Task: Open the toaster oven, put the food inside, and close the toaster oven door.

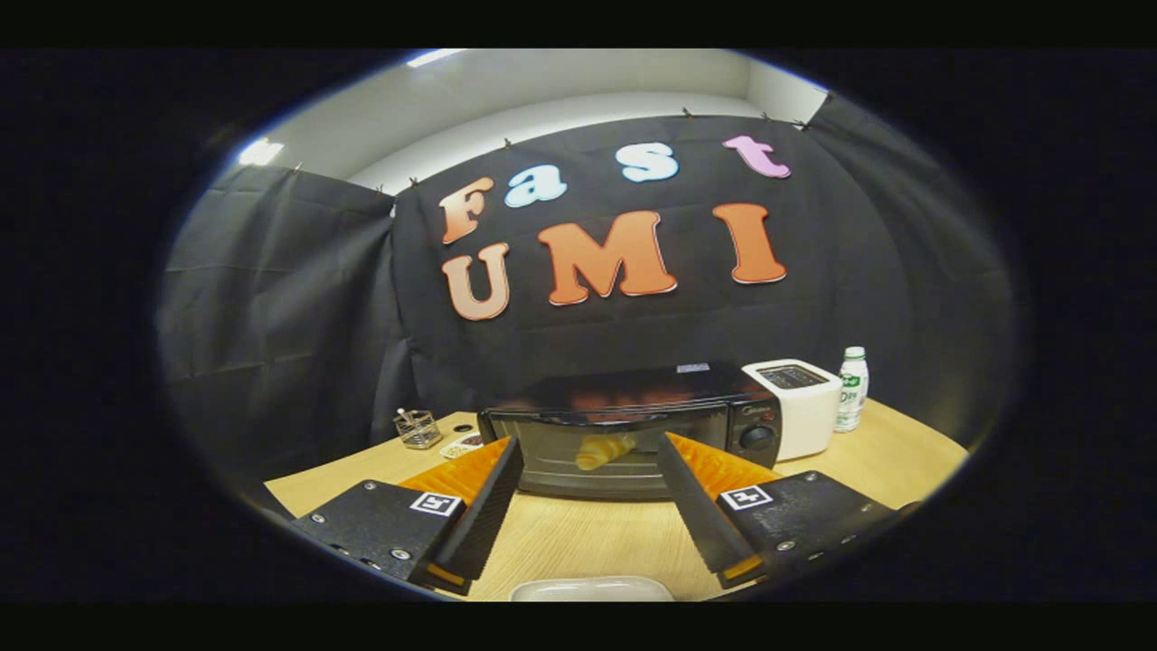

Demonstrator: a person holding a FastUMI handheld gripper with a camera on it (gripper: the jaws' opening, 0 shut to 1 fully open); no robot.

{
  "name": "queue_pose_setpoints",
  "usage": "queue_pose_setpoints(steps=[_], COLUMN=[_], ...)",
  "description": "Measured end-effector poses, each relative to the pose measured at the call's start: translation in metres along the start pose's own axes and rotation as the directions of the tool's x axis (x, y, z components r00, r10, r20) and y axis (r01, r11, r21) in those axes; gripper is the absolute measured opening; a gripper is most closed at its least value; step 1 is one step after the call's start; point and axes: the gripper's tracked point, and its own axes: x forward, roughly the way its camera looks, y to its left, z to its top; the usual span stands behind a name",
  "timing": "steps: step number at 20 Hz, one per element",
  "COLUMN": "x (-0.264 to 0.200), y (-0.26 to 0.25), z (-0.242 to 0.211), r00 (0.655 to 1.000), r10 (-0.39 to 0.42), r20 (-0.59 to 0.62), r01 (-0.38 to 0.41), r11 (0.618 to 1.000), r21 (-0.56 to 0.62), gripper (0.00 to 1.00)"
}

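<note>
Already croissant (604,449) sitting inside toaster oven (633,425), door looking closed; gripper (587,470) jaws hanging released, empty, oven lying straight ahead across desk (587,542).

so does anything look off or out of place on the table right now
Nothing stands out. The toaster oven sits square on the table with its door shut and the food visible behind the glass. The white toaster and bottle stand upright beside it. The gripper is open, holding nothing.
</note>
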Motion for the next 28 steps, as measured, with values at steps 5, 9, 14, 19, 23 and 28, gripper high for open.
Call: queue_pose_setpoints(steps=[5,9,14,19,23,28], x=[-0.047,-0.078,-0.102,-0.104,-0.103,-0.099], y=[-0.015,-0.019,-0.02,-0.026,-0.042,-0.047], z=[0.035,0.059,0.065,0.061,0.065,0.057], r00=[0.994,0.982,0.964,0.956,0.932,0.909], r10=[-0.056,-0.091,-0.117,-0.153,-0.226,-0.301], r20=[0.089,0.166,0.237,0.249,0.284,0.29], r01=[0.061,0.112,0.166,0.201,0.28,0.364], r11=[0.997,0.986,0.966,0.964,0.946,0.911], r21=[-0.05,-0.122,-0.198,-0.177,-0.165,-0.197], gripper=[0.89,0.9,0.9,0.9,0.9,0.92])
